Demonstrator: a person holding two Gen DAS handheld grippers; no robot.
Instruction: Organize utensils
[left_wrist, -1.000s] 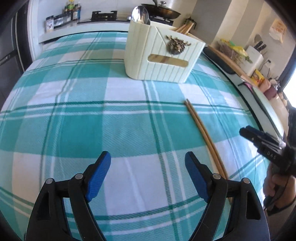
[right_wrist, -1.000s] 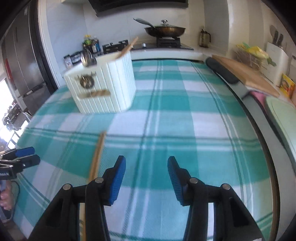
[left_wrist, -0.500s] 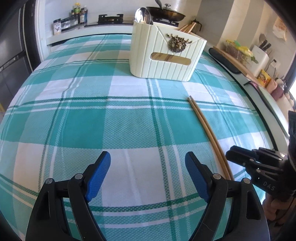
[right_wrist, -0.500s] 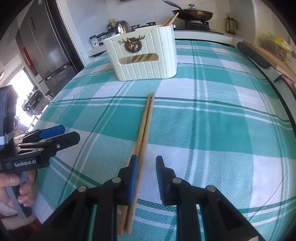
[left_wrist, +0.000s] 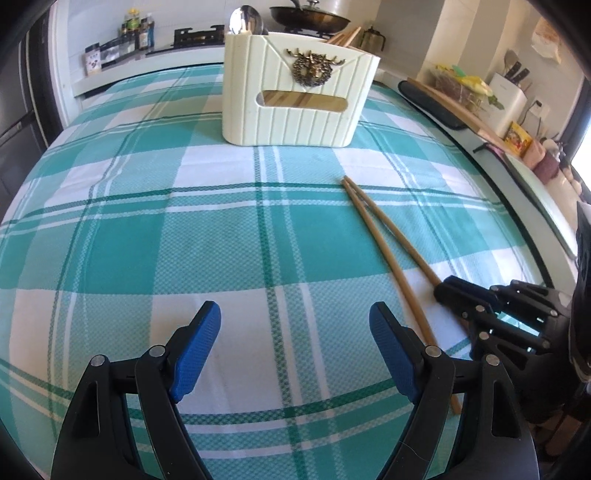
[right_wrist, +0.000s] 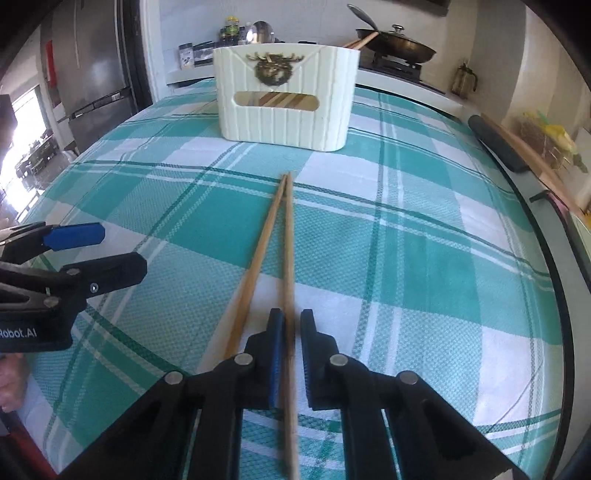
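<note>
On left gripper (right_wrist: 74, 254): "Robot.AI"; jaws released. Right gripper (right_wrist: 291, 332) just clenched one chopstick (right_wrist: 289, 251).

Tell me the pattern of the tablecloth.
The tablecloth is a teal-and-white plaid; the left wrist view shows it best.

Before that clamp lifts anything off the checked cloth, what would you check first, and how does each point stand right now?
1. Right gripper has just been closing on one chopstick, which sits between its pads: ok.
2. Second chopstick caught too: not ok, it lies outside the jaws.
3. Grip firm enough to lift: cannot tell.
4. Left gripper clear of the chopsticks: ok, open and empty.
5. Utensil holder upright on the tablecloth: ok.
6. Free room in the holder: cannot tell.
</note>
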